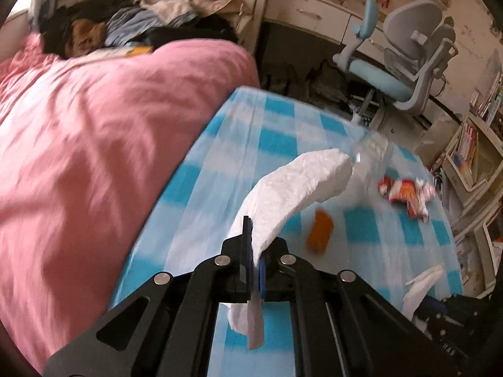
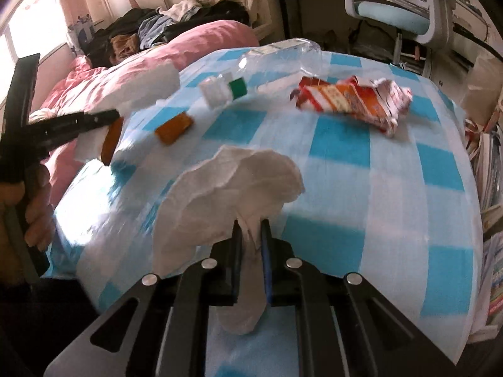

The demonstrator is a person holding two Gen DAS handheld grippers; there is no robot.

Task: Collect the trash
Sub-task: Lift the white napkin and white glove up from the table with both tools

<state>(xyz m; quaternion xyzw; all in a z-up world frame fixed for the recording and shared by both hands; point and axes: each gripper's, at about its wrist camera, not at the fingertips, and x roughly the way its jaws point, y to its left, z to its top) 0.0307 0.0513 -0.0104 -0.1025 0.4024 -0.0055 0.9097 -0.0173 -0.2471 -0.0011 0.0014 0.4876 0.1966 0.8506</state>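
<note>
Left gripper (image 1: 253, 245) clamped flat on a white tissue (image 1: 295, 185), lifted clear of the checked tablecloth (image 1: 220, 157) beside the pink quilt (image 1: 94, 119). Right gripper (image 2: 251, 235) nearly closed, pinching a second tissue (image 2: 226, 185) low over the cloth; couldn't tell if fully lifted. Both grabs done, nothing binned yet, no bin or bag visible in either view. Left on the table: crumpled red snack wrapper (image 2: 352, 100), clear plastic bottle (image 2: 283, 53) on its side with green cap (image 2: 238, 87), small orange packet (image 2: 174, 128). Early in the job, judging by what remained; drop-off for both tissues probably next.
</note>
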